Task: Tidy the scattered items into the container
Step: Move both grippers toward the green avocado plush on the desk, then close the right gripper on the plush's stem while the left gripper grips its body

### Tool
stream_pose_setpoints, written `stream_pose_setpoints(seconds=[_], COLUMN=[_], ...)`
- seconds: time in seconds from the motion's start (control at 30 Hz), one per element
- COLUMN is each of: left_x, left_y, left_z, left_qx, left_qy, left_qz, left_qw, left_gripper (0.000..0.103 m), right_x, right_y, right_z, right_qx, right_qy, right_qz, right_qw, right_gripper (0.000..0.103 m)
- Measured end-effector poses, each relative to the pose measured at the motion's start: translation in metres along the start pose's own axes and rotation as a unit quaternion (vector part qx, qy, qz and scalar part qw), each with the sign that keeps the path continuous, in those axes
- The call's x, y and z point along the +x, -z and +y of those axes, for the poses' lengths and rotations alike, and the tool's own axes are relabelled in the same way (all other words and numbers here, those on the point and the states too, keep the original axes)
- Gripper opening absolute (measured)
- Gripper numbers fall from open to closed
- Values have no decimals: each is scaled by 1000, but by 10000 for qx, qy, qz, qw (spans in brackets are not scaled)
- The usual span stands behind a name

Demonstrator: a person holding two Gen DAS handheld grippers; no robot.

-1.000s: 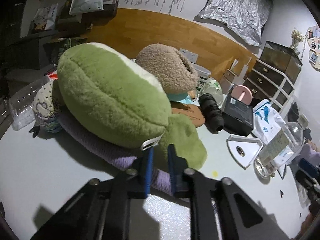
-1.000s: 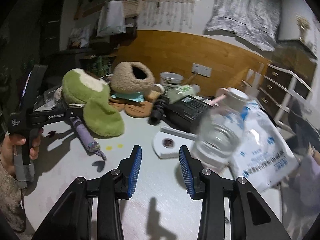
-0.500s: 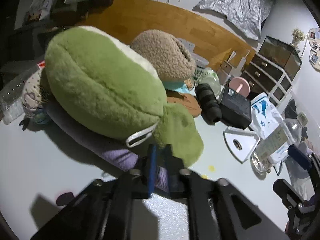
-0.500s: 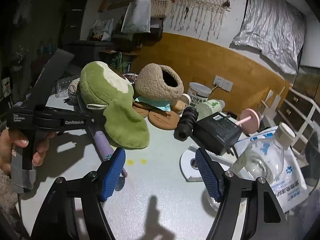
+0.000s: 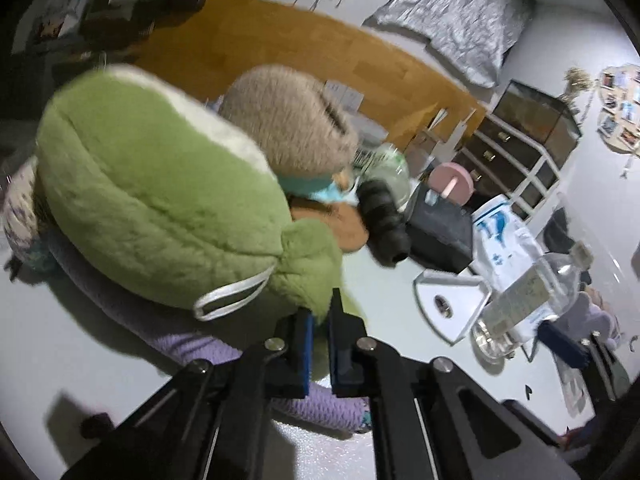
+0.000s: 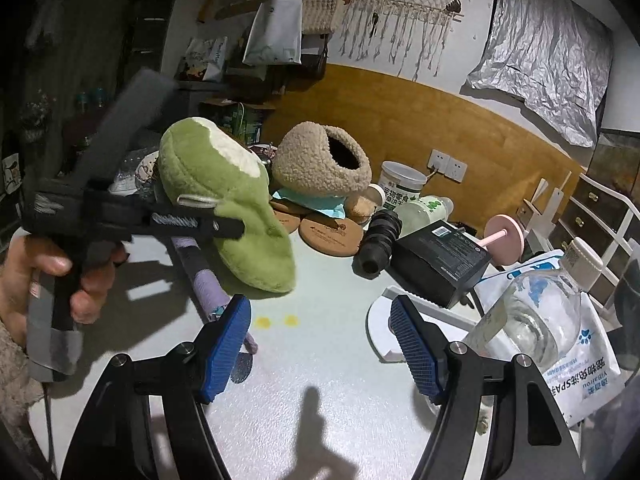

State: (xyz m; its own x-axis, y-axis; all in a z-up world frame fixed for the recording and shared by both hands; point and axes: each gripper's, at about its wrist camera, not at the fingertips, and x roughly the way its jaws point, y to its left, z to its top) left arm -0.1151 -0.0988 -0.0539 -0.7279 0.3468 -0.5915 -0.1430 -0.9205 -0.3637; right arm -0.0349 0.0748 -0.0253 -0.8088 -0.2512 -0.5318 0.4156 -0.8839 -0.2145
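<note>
A big green plush toy [image 5: 160, 208] with a white patch fills the left wrist view. My left gripper [image 5: 320, 332] is shut on its lower flap and holds it lifted off the table; it also shows in the right wrist view [image 6: 224, 200]. A purple knitted tube [image 6: 202, 280] lies under the plush. My right gripper [image 6: 320, 340] is open and empty over the grey table [image 6: 320, 360]. A beige fleece pouch [image 6: 320, 160] stands behind the plush. No container is clearly identifiable.
Cork coasters [image 6: 330, 232], a black ribbed roll [image 6: 378, 240], a black box [image 6: 436, 260], a white corner tray [image 6: 384, 320], a clear water bottle [image 6: 536, 312] and a white-blue bag [image 6: 580, 364] crowd the right side. A white tub [image 6: 402, 184] stands by the wall.
My left gripper has closed on the green plush flap and raised it. My right gripper has opened wider and pulled back from the water bottle.
</note>
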Motion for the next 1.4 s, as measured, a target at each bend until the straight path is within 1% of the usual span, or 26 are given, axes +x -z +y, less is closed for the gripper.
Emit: stream_pose_setpoints(seconds=[0.07, 0.2, 0.3, 0.37, 0.53, 0.6, 0.63, 0.67, 0.73, 0.8, 0.83, 0.9, 0.97, 1.0, 1.03, 1.1, 1.17, 1.23, 1.37, 1.4], left_x=[-11, -28, -35, -39, -52, -58, -61, -64, -69, -73, -74, -77, -79, -81, -82, -84, -87, -85, -80, -78], left_y=[-3, -10, -13, -13, -12, -11, -11, -10, -8, -4, -1, 4, 10, 13, 16, 21, 27, 27, 25, 24], left_z=[-4, -14, -22, -28, -38, -40, -42, -43, -46, -46, -45, -44, -43, -42, -41, -40, -39, -33, -16, -12], left_qx=[126, 341, 500, 603, 740, 788, 816, 855, 954, 1040, 1071, 1132, 1193, 1223, 1254, 1314, 1374, 1386, 1368, 1364], left_qy=[44, 200, 385, 544, 1082, 1292, 1368, 1394, 1394, 1353, 1295, 1180, 1064, 1006, 948, 832, 716, 541, 142, 42], left_qz=[-161, -325, -339, -317, -220, -197, -194, -200, -220, -244, -249, -257, -266, -271, -275, -284, -292, -289, -272, -268], left_qw=[9998, 9987, 9974, 9962, 9911, 9883, 9870, 9863, 9854, 9850, 9855, 9862, 9868, 9870, 9872, 9874, 9875, 9884, 9901, 9903], left_gripper=[6, 6, 6, 6, 6, 6, 6, 6, 6, 6, 6, 8, 14, 19, 29, 42, 49, 59, 61, 63], right_x=[1, 1, 4, 7, 16, 17, 17, 16, 16, 16, 15, 14, 15, 15, 15, 15, 13, 12, 8, 8], right_y=[1, 3, 5, 6, 4, 2, 1, 0, -2, -5, -6, -8, -13, -15, -18, -24, -26, -27, -27, -25], right_z=[6, 27, 49, 60, 72, 71, 70, 69, 64, 60, 58, 53, 43, 37, 30, 10, -9, -26, -58, -66], right_qx=[-149, -671, -1221, -1500, -1829, -1827, -1804, -1782, -1647, -1485, -1398, -1209, -947, -775, -602, -125, 255, 602, 1205, 1332], right_qy=[59, 211, 435, 681, 988, 1016, 988, 944, 887, 835, 805, 754, 726, 717, 707, 641, 595, 556, 535, 551], right_qz=[-91, -329, -540, -744, -1072, -1188, -1239, -1285, -1322, -1328, -1310, -1263, -1179, -1129, -1078, -967, -904, -853, -759, -733], right_qw=[9998, 9970, 9901, 9835, 9723, 9707, 9707, 9710, 9734, 9764, 9782, 9817, 9858, 9880, 9898, 9932, 9938, 9930, 9884, 9868], right_gripper=[72, 72, 72, 72, 72, 72, 71, 65, 28, 13, 10, 9, 8, 7, 7, 7, 7, 6, 6, 6])
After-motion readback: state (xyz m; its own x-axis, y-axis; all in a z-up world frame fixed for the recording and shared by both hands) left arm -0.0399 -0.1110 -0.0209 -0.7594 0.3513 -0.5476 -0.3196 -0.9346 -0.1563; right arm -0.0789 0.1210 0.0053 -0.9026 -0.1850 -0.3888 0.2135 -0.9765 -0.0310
